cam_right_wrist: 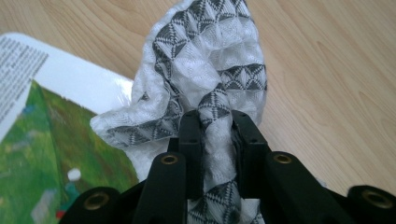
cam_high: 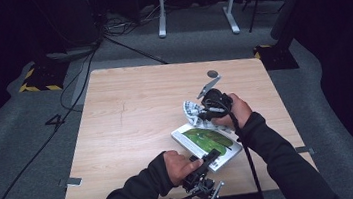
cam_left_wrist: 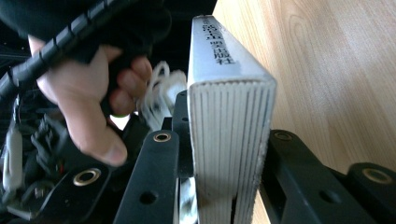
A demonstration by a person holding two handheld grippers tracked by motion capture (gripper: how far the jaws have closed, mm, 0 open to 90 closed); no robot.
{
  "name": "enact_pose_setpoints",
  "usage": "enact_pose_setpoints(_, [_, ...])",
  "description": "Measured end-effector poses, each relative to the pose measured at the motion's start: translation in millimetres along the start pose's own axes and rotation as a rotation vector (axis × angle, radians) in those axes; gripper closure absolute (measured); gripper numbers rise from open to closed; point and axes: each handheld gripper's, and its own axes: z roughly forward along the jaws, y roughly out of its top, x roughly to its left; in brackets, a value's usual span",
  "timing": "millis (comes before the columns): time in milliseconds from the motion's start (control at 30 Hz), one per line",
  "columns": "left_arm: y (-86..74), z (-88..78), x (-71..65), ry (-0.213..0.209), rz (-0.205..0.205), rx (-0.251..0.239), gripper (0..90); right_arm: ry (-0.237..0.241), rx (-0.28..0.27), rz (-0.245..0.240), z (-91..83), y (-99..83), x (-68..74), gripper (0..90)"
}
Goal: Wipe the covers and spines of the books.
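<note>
The book (cam_high: 209,145) lies near the table's (cam_high: 132,129) front edge, its corner clamped in the left hand-held gripper (cam_high: 206,160). Just beyond, touching its far edge, the patterned cloth (cam_right_wrist: 210,79) is pinched by the right hand-held gripper (cam_right_wrist: 217,135).

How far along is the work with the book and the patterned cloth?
Done: both are gripped. In hand: the left gripper clamps the book by its page edge; the right gripper pinches the patterned cloth beside it. Left: apparently bringing cloth and book together; the book remains bare.
</note>
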Motion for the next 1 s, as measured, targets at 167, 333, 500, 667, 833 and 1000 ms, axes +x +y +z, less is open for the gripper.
enact_pose_setpoints(167, [-0.7, 0.3, 0.3, 0.005, 0.002, 0.0, 74.9, 0.04, -0.017, -0.05, 8.8, 18.5, 16.6, 76.4])
enact_pose_setpoints(333, [-4.9, 3.0, -1.4, -0.008, -0.005, 0.015, 74.8, 0.112, -0.041, -0.132, 7.7, 29.1, 42.9, 76.4])
enact_pose_setpoints(500, [-8.7, 4.4, -1.6, -0.005, 0.004, 0.028, 74.6, 0.185, -0.034, -0.222, -5.2, 24.7, 63.8, 76.3])
enact_pose_setpoints(667, [-14.1, 5.0, -1.6, -0.002, 0.015, 0.059, 74.7, 0.159, 0.013, -0.21, -16.8, 6.5, 45.7, 76.3])
enact_pose_setpoints(833, [-10.2, 4.2, -3.0, -0.01, 0.017, 0.044, 74.6, 0.087, 0.036, -0.082, -5.7, -7.7, 5.3, 76.0])
enact_pose_setpoints(1000, [-2.1, 4.9, -6.6, -0.019, 0.04, 0.015, 74.6, 0.063, 0.015, -0.019, 14.7, -5.6, -12.5, 76.0])
